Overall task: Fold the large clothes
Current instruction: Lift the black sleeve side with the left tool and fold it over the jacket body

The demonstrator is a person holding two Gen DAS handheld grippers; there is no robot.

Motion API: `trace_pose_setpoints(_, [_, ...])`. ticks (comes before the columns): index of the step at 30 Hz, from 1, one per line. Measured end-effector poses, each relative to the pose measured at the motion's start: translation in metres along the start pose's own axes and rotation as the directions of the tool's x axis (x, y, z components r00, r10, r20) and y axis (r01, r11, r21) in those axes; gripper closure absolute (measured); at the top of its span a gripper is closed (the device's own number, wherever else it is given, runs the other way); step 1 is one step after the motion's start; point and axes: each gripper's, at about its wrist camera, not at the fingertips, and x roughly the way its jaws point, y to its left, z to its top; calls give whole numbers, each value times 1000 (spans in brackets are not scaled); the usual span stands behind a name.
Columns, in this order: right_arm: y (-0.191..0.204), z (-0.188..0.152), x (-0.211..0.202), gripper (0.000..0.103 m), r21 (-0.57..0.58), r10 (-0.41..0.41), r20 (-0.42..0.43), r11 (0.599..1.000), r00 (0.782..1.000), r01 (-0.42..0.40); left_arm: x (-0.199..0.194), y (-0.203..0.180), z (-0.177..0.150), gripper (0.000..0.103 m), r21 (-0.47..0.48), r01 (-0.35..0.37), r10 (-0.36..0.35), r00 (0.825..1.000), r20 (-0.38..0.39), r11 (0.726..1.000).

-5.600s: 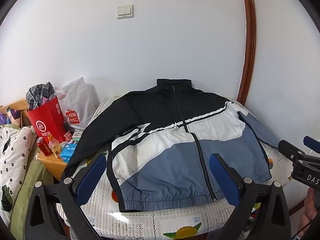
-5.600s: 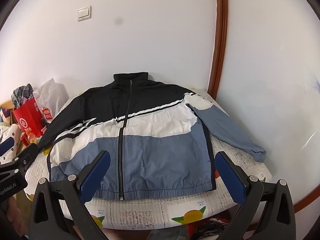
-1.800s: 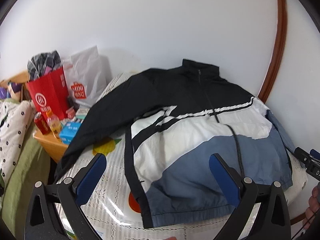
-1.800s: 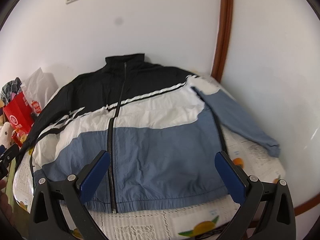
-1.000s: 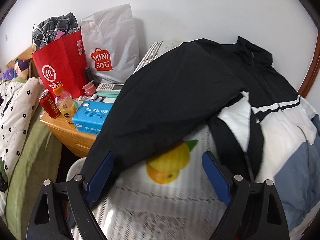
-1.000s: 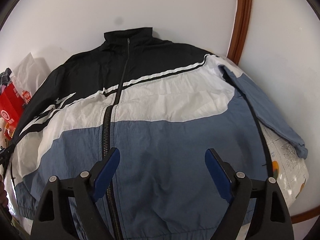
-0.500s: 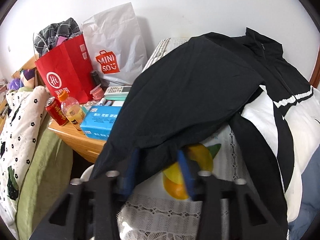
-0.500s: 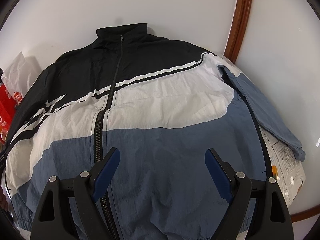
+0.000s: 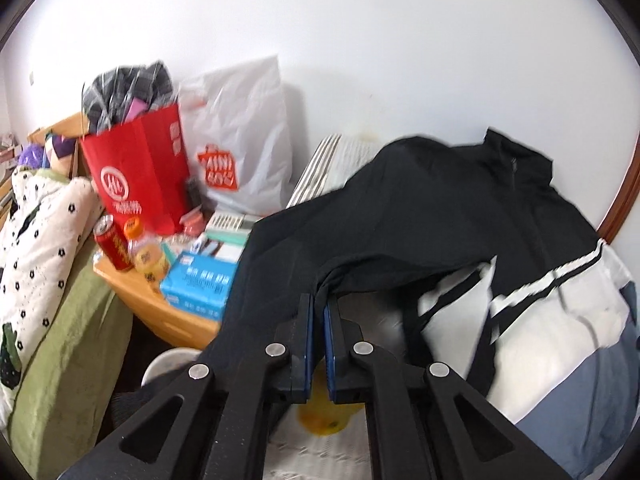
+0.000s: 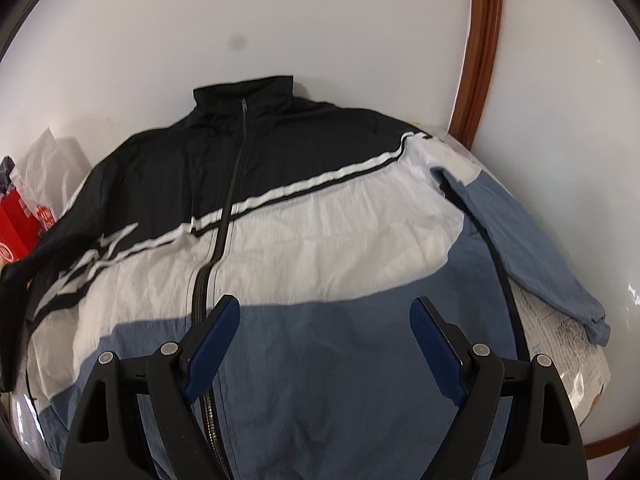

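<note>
On my far left a polka-dot quilt [image 9: 36, 240] lies over a green cover, and beside it a wooden nightstand [image 9: 160, 312] carries a red can [image 9: 114, 250], an orange drink bottle [image 9: 146, 254] and a blue tissue box [image 9: 200, 282]. Behind those stand a red paper bag [image 9: 138, 184] stuffed with plaid cloth and a white plastic shopping bag [image 9: 240, 140] against the wall.

My left gripper [image 9: 316, 312] has its blue pads pressed together on the black sleeve [image 9: 280, 264] of the jacket [image 10: 320, 240], the fabric pinched between them and drawn up into a ridge (the frame is blurred here). Below the pads a yellow fruit print on the tablecloth [image 9: 320, 420] peeks out.

The jacket lies face up and zipped on the table, collar toward the wall, black across the shoulders, white through the middle, blue at the hem.

My right gripper [image 10: 326, 344] hangs over the blue lower front with its jaws spread wide, nothing between them. Further right, the blue sleeve [image 10: 532, 256] lies along the table edge, and a brown wooden trim [image 10: 480, 48] runs up the wall.
</note>
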Motion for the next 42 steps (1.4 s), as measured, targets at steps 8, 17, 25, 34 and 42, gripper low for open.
trace_pose_setpoints(8, [-16, 8, -2, 17, -12, 46, 21, 999, 999, -45, -18, -61, 36, 98, 48, 80, -82, 995, 49, 996])
trace_pose_setpoints(17, [-43, 8, 2, 17, -5, 80, 40, 997, 996, -80, -17, -153, 51, 98, 158, 167, -172, 985, 22, 973])
trace_pose_setpoints(25, [-71, 3, 17, 17, 0, 60, 28, 998, 998, -60, 5, -209, 42, 98, 217, 197, -192, 980, -41, 956])
trace_pose_setpoints(34, [-96, -6, 35, 17, 46, 48, -7, 998, 999, -47, 27, -240, 31, 96, 244, 224, -203, 973, -107, 944])
trace_pose_setpoints(42, [-85, -3, 23, 17, 12, 55, 6, 998, 998, -55, 15, -228, 26, 61, 230, 253, -230, 965, -123, 940])
